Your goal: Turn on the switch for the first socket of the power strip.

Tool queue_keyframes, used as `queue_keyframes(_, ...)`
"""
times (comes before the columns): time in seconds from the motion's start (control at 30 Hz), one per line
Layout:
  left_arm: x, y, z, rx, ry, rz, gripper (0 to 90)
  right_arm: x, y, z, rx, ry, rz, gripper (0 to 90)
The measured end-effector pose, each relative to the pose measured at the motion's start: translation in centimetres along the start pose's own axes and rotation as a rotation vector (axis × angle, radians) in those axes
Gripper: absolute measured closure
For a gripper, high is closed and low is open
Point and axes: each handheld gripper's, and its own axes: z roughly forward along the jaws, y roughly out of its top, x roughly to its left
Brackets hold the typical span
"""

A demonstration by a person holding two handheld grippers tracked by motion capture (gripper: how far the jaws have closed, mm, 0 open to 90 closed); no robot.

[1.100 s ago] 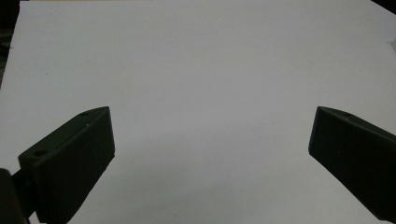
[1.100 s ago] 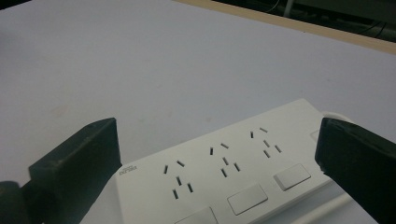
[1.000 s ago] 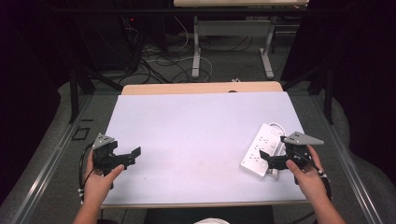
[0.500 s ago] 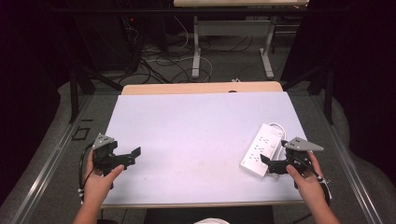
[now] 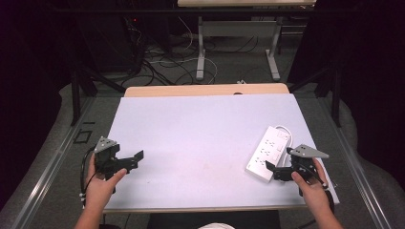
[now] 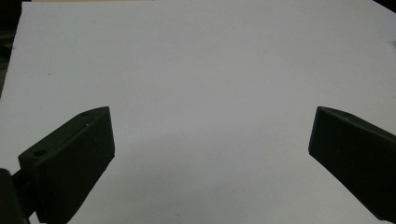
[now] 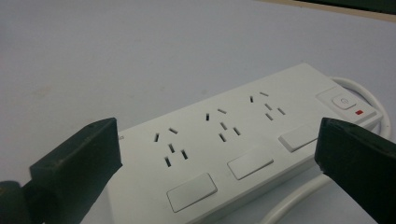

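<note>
At the lower right of the frame, the right tool (image 5: 276,171) hovers with jaws spread just beside the near end of the white power strip (image 5: 268,152). At lower left, the left tool (image 5: 135,159) is spread over the bare counter (image 5: 200,129).

power strip (image 7: 243,140): white smooth plastic | tongs (image 7: 219,154): matt black | table (image 5: 200,124): matt white

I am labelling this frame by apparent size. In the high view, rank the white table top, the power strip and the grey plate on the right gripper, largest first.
1. white table top, by far the largest.
2. power strip.
3. grey plate on the right gripper, smallest, though it sits nearer the camera, which flatters it a little.
</note>
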Motion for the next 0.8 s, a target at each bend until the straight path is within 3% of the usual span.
queue_keyframes(0.8,0.07,-0.07,0.16,0.002,0.0,-0.001,0.3,-0.01,-0.47,0.1,0.006,-0.005,0.012,1.0)
